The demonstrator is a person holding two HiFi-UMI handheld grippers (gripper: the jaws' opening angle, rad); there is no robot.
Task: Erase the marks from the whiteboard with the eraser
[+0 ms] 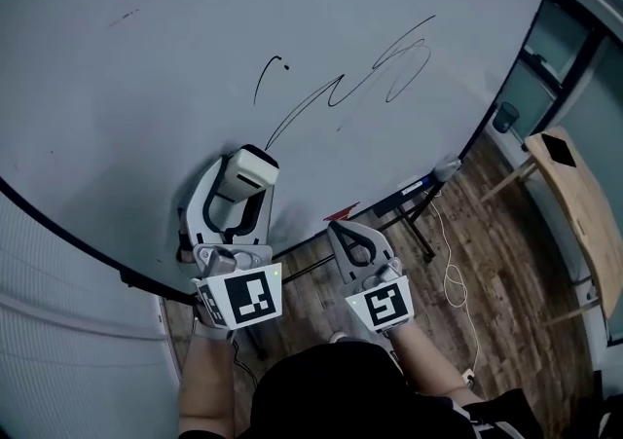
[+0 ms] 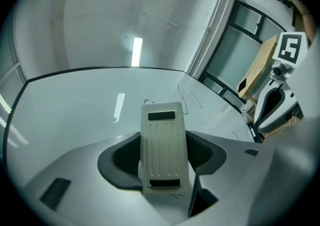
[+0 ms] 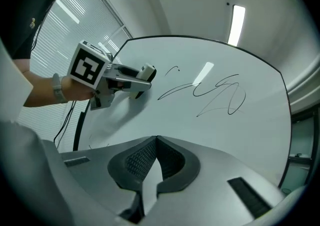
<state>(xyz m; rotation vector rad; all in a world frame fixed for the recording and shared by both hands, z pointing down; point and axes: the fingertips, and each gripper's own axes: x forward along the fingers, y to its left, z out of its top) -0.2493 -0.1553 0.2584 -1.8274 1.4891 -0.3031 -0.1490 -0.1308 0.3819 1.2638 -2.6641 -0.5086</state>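
A large whiteboard (image 1: 195, 28) fills the head view, with black scribbled marks (image 1: 380, 72) across its middle and a small hooked mark (image 1: 268, 72) to their left. My left gripper (image 1: 250, 166) is shut on a white eraser (image 2: 162, 147), held against the board just below the low end of the long stroke. The eraser (image 3: 146, 73) also shows in the right gripper view, left of the marks (image 3: 220, 94). My right gripper (image 1: 343, 229) is shut on nothing, hanging below the board's lower edge.
The whiteboard stands on a black frame with legs (image 1: 414, 208) over a wooden floor (image 1: 487, 262). A white cable (image 1: 453, 281) trails on the floor. A wooden table (image 1: 579, 194) is at the right, beside glass partitions (image 1: 555, 48).
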